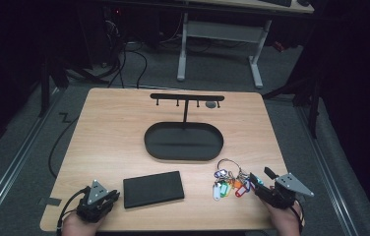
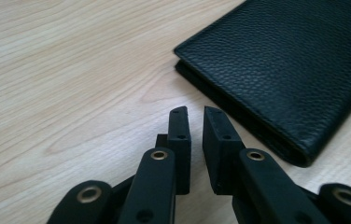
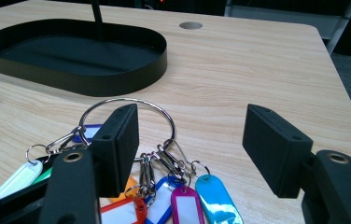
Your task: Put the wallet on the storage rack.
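The right gripper (image 3: 190, 144) is hovering released at lower right of the high view, the keys (image 3: 164, 182) lying just ahead between its jaws. The left gripper (image 2: 195, 128) is sitting clenched on nothing, the wallet (image 2: 285, 65) lying to its upper right.

My left gripper (image 1: 105, 200): black, brass-ringed screw holes, grey triangular plate on top, black cable behind. Right gripper (image 1: 260, 184): same build.

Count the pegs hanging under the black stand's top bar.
4: under the bar, two left of the post at and, two right at and.
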A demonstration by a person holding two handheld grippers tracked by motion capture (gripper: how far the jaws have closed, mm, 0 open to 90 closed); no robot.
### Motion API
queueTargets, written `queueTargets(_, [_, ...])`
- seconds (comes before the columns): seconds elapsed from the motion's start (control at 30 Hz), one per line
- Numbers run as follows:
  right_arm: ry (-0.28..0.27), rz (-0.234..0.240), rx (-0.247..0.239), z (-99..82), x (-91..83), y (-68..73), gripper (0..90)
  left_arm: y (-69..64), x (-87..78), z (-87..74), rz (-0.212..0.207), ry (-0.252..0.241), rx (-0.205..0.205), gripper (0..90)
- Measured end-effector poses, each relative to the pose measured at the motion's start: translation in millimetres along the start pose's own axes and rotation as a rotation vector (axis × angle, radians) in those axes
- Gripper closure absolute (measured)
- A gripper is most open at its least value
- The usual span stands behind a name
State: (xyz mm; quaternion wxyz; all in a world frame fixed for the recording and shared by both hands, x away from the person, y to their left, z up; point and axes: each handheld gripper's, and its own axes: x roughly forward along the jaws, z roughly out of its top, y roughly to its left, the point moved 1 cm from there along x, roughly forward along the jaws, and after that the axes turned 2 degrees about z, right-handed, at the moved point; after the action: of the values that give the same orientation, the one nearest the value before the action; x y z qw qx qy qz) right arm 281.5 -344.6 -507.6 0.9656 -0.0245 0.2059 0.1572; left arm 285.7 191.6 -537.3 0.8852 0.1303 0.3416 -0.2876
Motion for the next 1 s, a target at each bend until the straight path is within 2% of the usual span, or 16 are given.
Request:
queueTargets(0.13, [0.003,0.0,0.002,-0.5,-0.8,-0.5,36.5,-9.0,-1.8,-1.2,-0.021,-0.003,0.034,81.1])
queueTargets(0.2, [0.003,0.0,0.002,-0.7,-0.6,-0.8,36.5,-12.3,-3.5,-1.7,-0.01,0.002,0.047,81.1])
queueTargets(0.4, [0.008,-0.002,0.003,-1.3,-0.1,-1.8,36.6,-17.7,-10.2,-4.7,-0.025,-0.009,0.047,80.9])
queueTargets(0.5, [0.01,0.001,0.004,-1.1,0.6,-1.1,36.7,-22.3,-12.1,-5.5,-0.047,-0.014,0.053,80.3])
queueTargets(0.6, [0.014,0.004,-0.001,-0.8,1.8,0.4,36.7,-32.8,-12.5,-4.4,-0.068,-0.017,0.092,79.2])
queueTargets(0.67, [0.015,0.006,-0.004,-0.8,2.1,0.7,36.6,-35.6,-12.5,-3.8,-0.075,-0.018,0.103,78.7])
queueTargets(0.73, [0.017,0.004,-0.006,-1.0,3.0,1.4,36.7,-45.9,-10.5,-1.3,-0.106,-0.022,0.131,76.3])
queueTargets(0.8, [0.02,0.005,-0.008,-1.2,3.7,1.1,36.7,-50.4,-9.2,-0.3,-0.108,-0.026,0.144,75.5])
queueTargets(0.87, [0.022,0.004,-0.004,-1.4,4.2,0.7,36.7,-61.3,-6.6,3.3,-0.123,-0.027,0.182,74.6])
queueTargets(1.0, [0.026,0.006,-0.004,-1.8,4.3,1.1,36.6,-68.5,-3.6,5.6,-0.142,-0.034,0.202,73.1])
